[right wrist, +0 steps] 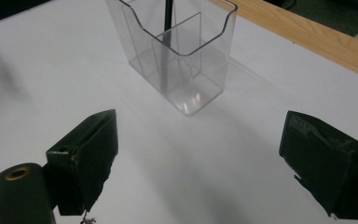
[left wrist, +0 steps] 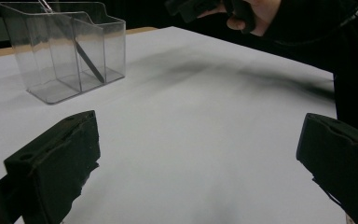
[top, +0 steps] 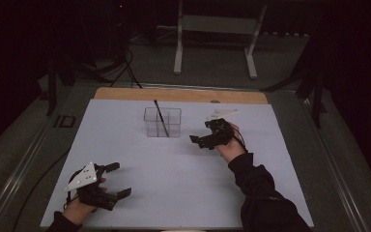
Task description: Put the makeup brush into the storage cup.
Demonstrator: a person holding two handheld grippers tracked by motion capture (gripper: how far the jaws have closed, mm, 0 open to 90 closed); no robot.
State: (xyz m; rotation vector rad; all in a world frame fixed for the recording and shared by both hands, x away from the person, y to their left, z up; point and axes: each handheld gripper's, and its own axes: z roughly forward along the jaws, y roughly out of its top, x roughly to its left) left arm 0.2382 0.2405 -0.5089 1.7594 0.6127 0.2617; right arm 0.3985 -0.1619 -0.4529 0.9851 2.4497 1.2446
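I see a clear bin standing at upper centre of the high view on the white surface, with a dark pen leaning inside it. My left tool sits at lower left, jaws wide and holding nothing. My right tool is right of centre, just beside the bin, pointing toward it; in the right gripper view its jaws stand wide apart and bare, the bin ahead between them.

pen top cut off, bench cropped
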